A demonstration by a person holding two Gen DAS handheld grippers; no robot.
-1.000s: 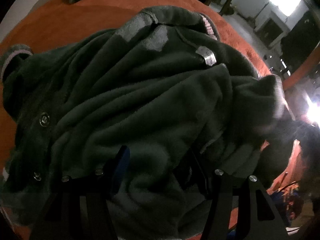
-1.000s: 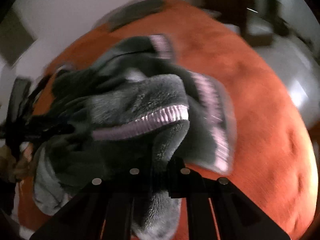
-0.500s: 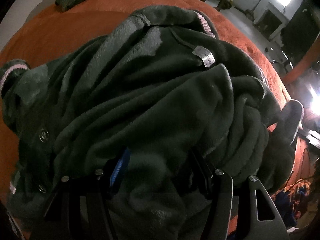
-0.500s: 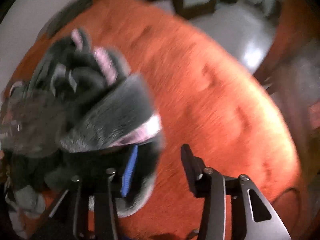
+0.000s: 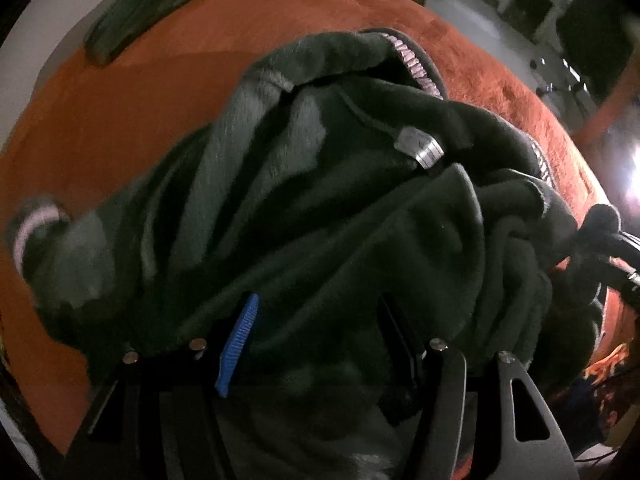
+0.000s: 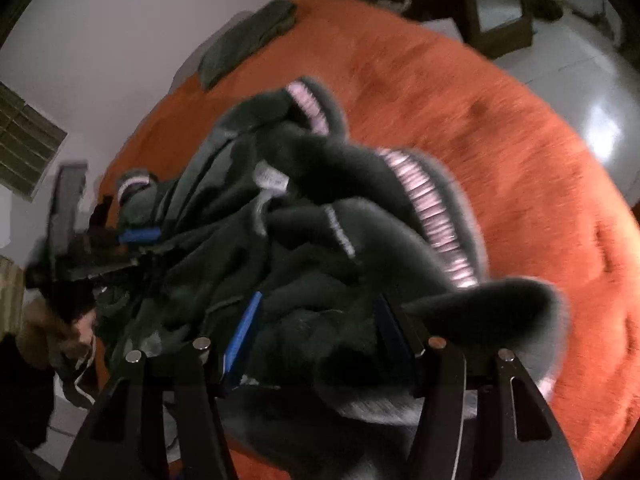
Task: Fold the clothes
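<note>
A dark green fleece jacket [image 5: 320, 208] with pink ribbed trim lies bunched in a heap on an orange plush bed cover [image 5: 120, 92]. Its grey neck label [image 5: 418, 148] faces up near the top of the heap, and one pink-banded cuff [image 5: 30, 228] sticks out at the left edge in the left wrist view. In the right wrist view the picture is blurred, but two pink ribbed bands [image 6: 436, 216] show along the jacket's right side.

The left gripper [image 5: 316, 336] stands wide apart, its two fingers spread with a thick fold of the fleece bulging between them; the blue pad [image 5: 236, 344] on one finger touches the cloth, yet the fingers do not pinch it. The right gripper [image 6: 316, 328] is likewise spread wide, with the jacket's near folds heaped between and over its fingers, one of which carries a blue pad [image 6: 242, 332]. Each gripper shows at the far edge of the other's view, at opposite sides of the heap, the fleece piled between them.

Farther off, a second, folded dark green garment [image 6: 244, 44] lies alone at the far edge of the bed, well apart from the jacket, next to a white wall [image 6: 120, 32]. Beyond the bed is a pale glossy floor [image 6: 580, 92] and a dark wooden piece of furniture [image 6: 496, 8]. One jacket, one folded garment, two grippers.
</note>
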